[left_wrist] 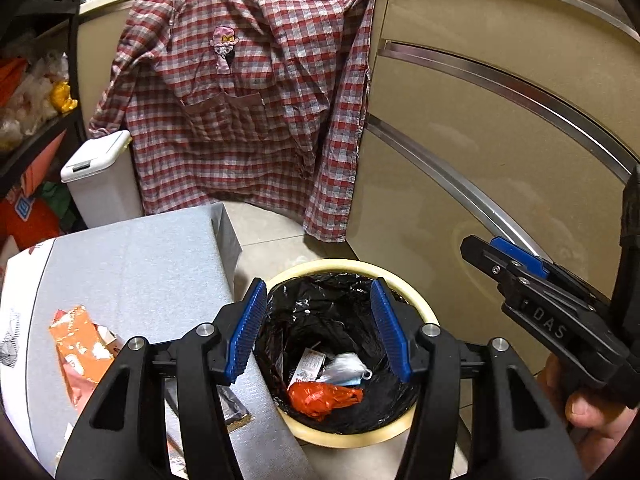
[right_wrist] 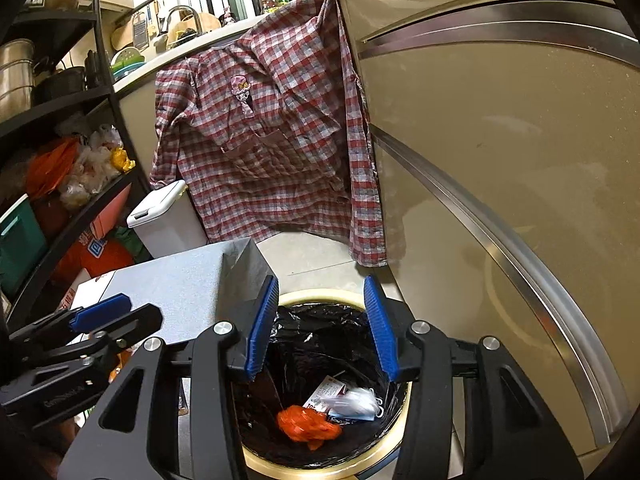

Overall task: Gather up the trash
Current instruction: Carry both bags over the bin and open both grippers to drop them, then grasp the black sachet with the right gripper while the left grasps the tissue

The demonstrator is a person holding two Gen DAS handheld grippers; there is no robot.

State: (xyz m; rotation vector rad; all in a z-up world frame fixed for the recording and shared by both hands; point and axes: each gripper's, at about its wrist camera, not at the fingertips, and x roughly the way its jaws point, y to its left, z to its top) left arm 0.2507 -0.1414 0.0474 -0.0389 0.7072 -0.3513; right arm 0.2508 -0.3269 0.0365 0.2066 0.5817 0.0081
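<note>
Above the bin (left_wrist: pixel 420 302), both grippers hang with their fingers spread apart and nothing between them. The left gripper (left_wrist: pixel 320 332) shows its blue pads (left_wrist: pixel 250 332) on either side of the bin's mouth; the right gripper (right_wrist: pixel 320 328) looks down into the same opening, and in the left wrist view it appears at the right edge, held in a hand (left_wrist: pixel 592 404); from that side angle its fingers cannot be judged.

The bin has a cream rim and a black liner (left_wrist: pixel 320 300). At its bottom lie an orange bag (left_wrist: pixel 324 398), a white mask (left_wrist: pixel 346 366) just beside it, and a printed wrapper (left_wrist: pixel 306 364) tucked against the mask. All three touch or nearly touch.

Left of the bin stands a grey table (left_wrist: pixel 132 264), its right edge close to the rim. Near the table's left edge lies an orange packet (left_wrist: pixel 80 352), crumpled and flat on the cloth.

Behind, a plaid shirt (left_wrist: pixel 248 112) hangs from the counter edge against the cabinet (left_wrist: pixel 500 120). A white lidded box (left_wrist: pixel 102 182) stands on the floor past the table's far edge, beside a black shelf (right_wrist: pixel 60 160) full of bags.
</note>
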